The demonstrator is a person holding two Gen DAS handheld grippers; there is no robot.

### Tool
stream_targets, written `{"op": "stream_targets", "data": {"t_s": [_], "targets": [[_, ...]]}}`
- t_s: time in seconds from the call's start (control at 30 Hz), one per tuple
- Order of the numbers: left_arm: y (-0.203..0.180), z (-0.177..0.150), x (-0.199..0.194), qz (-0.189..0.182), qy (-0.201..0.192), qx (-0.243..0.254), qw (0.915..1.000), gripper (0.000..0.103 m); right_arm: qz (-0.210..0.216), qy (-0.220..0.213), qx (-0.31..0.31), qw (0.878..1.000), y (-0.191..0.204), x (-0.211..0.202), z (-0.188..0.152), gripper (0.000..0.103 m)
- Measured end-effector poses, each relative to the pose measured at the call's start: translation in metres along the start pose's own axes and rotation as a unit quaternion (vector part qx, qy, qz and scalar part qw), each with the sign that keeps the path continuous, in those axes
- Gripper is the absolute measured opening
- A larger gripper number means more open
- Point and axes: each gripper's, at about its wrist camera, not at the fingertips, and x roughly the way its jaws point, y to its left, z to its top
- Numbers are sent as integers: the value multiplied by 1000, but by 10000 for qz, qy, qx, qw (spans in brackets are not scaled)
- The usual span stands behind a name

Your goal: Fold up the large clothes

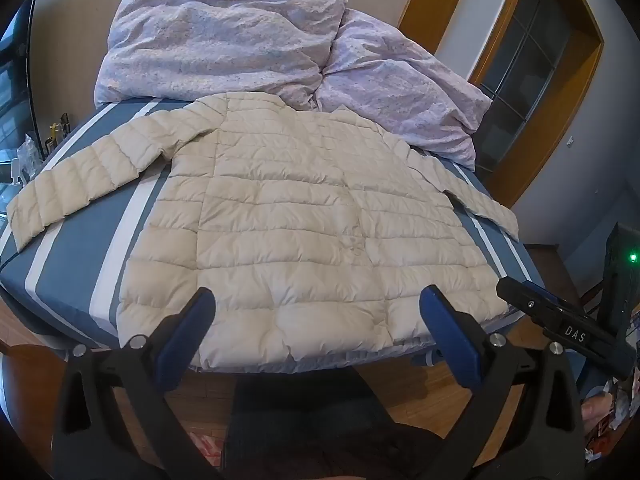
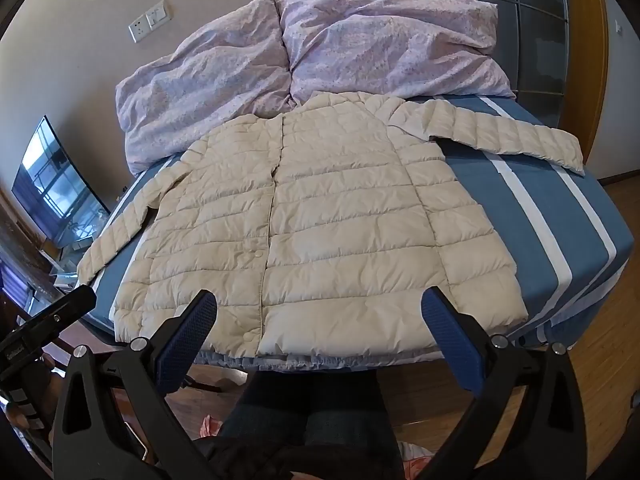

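A cream quilted puffer jacket (image 1: pixel 304 224) lies flat, front up, on the bed with both sleeves spread out; it also shows in the right wrist view (image 2: pixel 320 220). Its hem sits at the bed's near edge. My left gripper (image 1: pixel 316 304) is open and empty, hovering just above the hem's middle. My right gripper (image 2: pixel 320 304) is open and empty, above the hem near the button placket. The right gripper also appears at the right of the left wrist view (image 1: pixel 560 320), and the left gripper at the lower left of the right wrist view (image 2: pixel 48 316).
The bed has a blue sheet with white stripes (image 1: pixel 80 248) (image 2: pixel 560 216). A crumpled lilac duvet (image 1: pixel 240 48) (image 2: pixel 320 48) lies at the head, touching the jacket's collar. A wooden door frame (image 1: pixel 520 100) stands right, a TV (image 2: pixel 52 184) left. Wooden floor and the person's legs (image 2: pixel 312 412) lie below.
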Motion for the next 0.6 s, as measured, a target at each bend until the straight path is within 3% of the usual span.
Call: {"op": "stream_targets", "data": {"t_s": [0.6], "targets": [[0, 0, 0, 1, -12, 3, 10000, 101, -14, -25, -13, 10000, 0, -1, -1, 102]]}}
